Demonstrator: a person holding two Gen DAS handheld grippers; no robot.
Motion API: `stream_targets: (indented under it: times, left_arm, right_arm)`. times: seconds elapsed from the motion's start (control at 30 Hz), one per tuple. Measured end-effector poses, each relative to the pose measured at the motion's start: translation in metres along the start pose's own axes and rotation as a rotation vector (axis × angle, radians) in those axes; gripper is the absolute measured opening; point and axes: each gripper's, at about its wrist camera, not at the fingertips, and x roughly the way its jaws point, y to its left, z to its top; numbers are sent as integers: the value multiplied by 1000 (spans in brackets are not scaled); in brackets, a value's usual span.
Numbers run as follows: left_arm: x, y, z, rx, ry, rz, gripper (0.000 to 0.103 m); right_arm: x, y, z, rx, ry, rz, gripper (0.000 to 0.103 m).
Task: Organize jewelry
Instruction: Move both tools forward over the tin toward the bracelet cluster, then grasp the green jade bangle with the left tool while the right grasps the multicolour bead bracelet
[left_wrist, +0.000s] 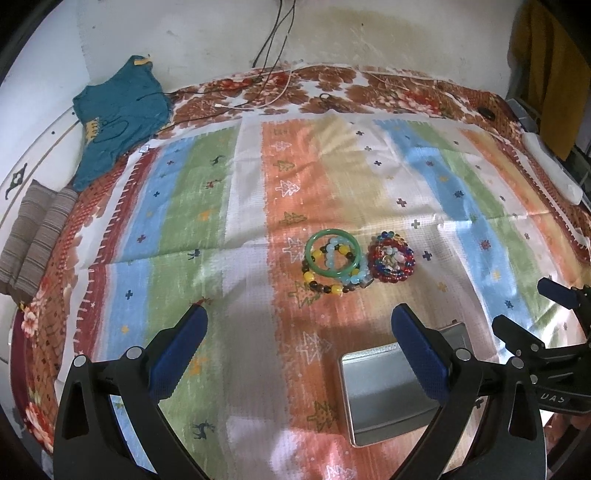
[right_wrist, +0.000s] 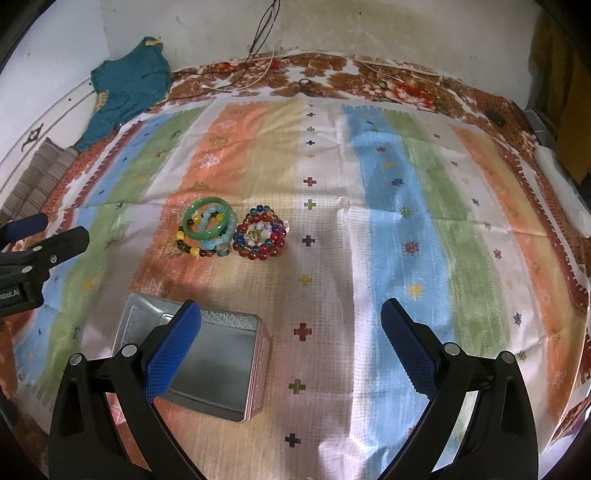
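Note:
A heap of jewelry lies on the striped cloth (left_wrist: 240, 221): a green bangle (left_wrist: 312, 254) (right_wrist: 199, 232) over pale blue beads (left_wrist: 352, 275) and a yellow-and-brown bead bracelet (left_wrist: 314, 282), with a red and blue bead cluster (left_wrist: 391, 258) (right_wrist: 260, 236) just to its right. An open silver tin (left_wrist: 384, 395) (right_wrist: 210, 369) sits nearer to me. My left gripper (left_wrist: 299, 325) hangs open and empty, its right finger over the tin. My right gripper (right_wrist: 291, 321) is open and empty too, its left finger over the tin's far edge. Both stand short of the heap.
A teal garment (left_wrist: 118, 114) lies at the back left beside a striped cushion (left_wrist: 33, 236). Cables (left_wrist: 269, 55) trail down the far wall onto a floral blanket (left_wrist: 332, 85). A white object (left_wrist: 550, 166) rests at the right edge.

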Motion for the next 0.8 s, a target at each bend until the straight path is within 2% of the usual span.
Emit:
stream_targets:
  times: [0.13, 0.4, 0.8]
  left_arm:
    - [13, 4, 4, -24, 34, -24, 97]
    - [34, 5, 11, -11, 55, 5, 97]
    - [62, 7, 22, 14, 83, 44, 97]
  right_arm:
    - [10, -1, 5, 2, 16, -7, 99]
    - [29, -4, 13, 16, 44, 1, 99]
    - [51, 5, 24, -33, 74, -44, 99]
